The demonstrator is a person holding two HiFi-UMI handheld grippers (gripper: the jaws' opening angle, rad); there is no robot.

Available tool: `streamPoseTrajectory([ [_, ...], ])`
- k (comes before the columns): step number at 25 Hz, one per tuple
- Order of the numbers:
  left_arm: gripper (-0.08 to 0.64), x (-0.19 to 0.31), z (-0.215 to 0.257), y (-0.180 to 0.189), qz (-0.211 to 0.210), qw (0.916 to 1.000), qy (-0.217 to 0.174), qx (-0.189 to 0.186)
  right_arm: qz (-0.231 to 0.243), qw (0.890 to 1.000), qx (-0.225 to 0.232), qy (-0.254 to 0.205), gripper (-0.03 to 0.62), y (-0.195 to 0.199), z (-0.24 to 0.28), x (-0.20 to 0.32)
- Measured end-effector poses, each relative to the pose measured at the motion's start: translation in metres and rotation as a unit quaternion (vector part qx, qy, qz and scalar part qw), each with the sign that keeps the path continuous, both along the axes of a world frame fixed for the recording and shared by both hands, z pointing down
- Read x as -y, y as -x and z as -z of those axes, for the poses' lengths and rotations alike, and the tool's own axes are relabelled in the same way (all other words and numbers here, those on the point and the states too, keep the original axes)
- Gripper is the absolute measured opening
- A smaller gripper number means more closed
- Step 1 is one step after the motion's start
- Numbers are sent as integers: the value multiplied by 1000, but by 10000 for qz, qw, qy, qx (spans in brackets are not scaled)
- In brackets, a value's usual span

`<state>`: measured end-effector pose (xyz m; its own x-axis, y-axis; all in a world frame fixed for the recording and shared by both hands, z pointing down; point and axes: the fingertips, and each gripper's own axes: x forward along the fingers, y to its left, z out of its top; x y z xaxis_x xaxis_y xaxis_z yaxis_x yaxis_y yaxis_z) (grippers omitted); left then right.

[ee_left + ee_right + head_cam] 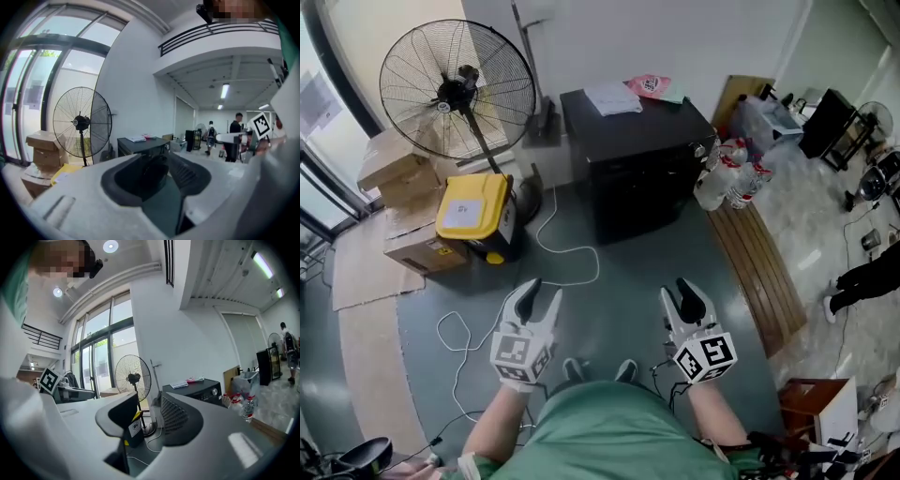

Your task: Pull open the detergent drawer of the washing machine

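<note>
The washing machine (637,159) is a black box against the far wall, with papers and a pink packet on its top. Its control panel with a knob shows in the right gripper view (206,392). No drawer front can be made out from here. My left gripper (542,292) hovers over the grey floor well short of the machine, jaws open and empty. My right gripper (678,292) hangs beside it at the same distance, also open with nothing between its fingers. In the left gripper view the machine (143,144) lies straight ahead beyond the jaws.
A large standing fan (457,89) is at the back left, with a yellow-lidded box (473,208) and cardboard boxes (394,169) by it. A white cable (572,251) loops across the floor. Water bottles (727,173) and wooden boards (759,262) lie to the machine's right.
</note>
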<state>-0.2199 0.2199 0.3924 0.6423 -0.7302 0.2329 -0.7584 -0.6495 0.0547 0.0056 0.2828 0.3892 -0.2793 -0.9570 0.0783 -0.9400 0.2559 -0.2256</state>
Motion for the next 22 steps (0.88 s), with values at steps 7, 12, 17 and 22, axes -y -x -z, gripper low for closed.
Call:
streamPoseTrajectory([
  [7,179,-18,-11,-33,252,9993,168,229,191,9996,192,15,138,-43,-11,0],
  [12,179,-29,-17,-44,390,9986,280,201,179,9995,259,56,138,-60,-13,-4],
  [17,173,-19,-19,-53,416,9986,283,158,201,9994,287,31,138,-68,-14,3],
  [22,172,5,-24,-54,484,9985,230,147,56,9990,445,93,138,-78,-24,17],
])
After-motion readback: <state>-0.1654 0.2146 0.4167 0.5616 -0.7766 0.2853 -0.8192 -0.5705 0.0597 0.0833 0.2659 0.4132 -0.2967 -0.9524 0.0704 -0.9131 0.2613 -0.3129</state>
